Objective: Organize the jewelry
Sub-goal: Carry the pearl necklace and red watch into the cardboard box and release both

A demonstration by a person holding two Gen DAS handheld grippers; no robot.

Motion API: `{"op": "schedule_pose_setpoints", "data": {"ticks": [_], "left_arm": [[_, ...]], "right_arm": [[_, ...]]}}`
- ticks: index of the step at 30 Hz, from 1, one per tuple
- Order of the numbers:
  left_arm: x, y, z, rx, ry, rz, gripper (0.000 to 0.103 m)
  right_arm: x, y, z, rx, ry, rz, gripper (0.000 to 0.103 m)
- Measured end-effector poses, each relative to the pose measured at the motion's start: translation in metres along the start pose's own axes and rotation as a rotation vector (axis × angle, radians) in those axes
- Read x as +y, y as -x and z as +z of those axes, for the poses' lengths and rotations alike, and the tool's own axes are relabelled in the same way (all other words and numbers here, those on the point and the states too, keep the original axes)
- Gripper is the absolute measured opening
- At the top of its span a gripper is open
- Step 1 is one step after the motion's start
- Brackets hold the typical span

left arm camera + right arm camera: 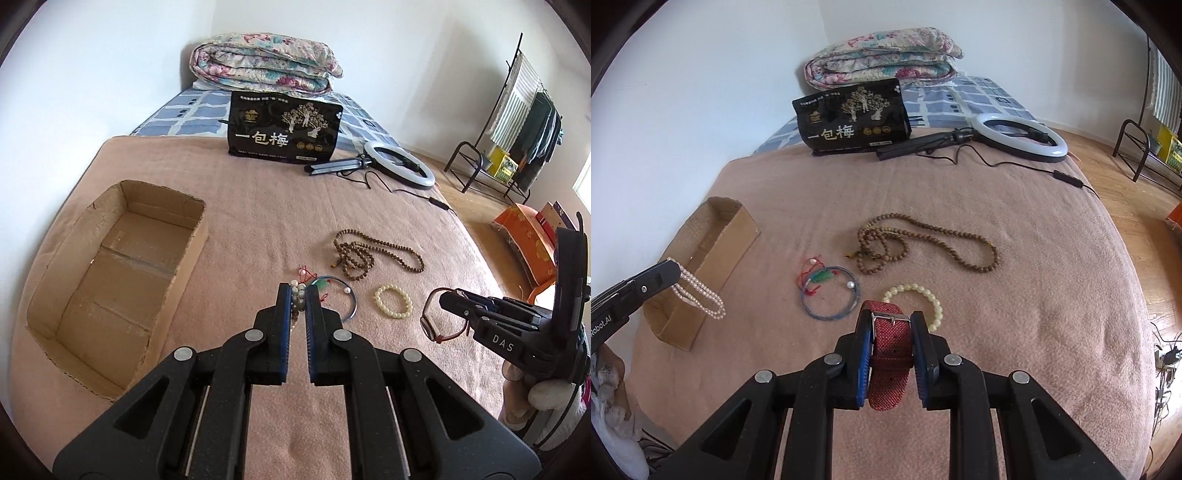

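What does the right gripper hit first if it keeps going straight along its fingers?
Likely the cream bead bracelet, just beyond the right gripper and its watch; past it, blanket. Depth is unclear.

Both views are evenly lit by soft daylight, and a bright window [583, 181] is glimpsed at the right edge of the left wrist frame. The white wall [701, 92] is rendered pale, almost washed out, at upper left. Only faint shadows are cast on the pink blanket [1034, 295]. Strong fisheye bending is seen toward the edges, with dark vignetted corners. The centre is kept sharp; slight softness is noted at the rim. A lit ring light [1021, 137] glows white without flare.
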State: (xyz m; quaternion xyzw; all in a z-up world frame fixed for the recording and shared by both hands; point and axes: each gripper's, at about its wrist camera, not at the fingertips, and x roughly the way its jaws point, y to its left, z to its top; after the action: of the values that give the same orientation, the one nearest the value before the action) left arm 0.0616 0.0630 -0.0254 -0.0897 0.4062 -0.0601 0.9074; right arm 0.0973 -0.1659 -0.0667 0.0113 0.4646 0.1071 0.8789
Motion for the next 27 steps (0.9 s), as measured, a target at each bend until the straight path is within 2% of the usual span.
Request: {"op": "schedule_pose_setpoints", "data": {"ticks": [12,27], "left_arm": [[0.065,0.028,0.001,-0.060,0.097,0.088,0.005],[0.152,0.035,-0.007,-0.053,0.264,0.203,0.005]], "right_arm": [[0.085,-0.009,0.022,-0.044,0.127,0.082,0.019],[0.190,-0.042,0.062,-0.068,0.254,0.187,0.019]]}}
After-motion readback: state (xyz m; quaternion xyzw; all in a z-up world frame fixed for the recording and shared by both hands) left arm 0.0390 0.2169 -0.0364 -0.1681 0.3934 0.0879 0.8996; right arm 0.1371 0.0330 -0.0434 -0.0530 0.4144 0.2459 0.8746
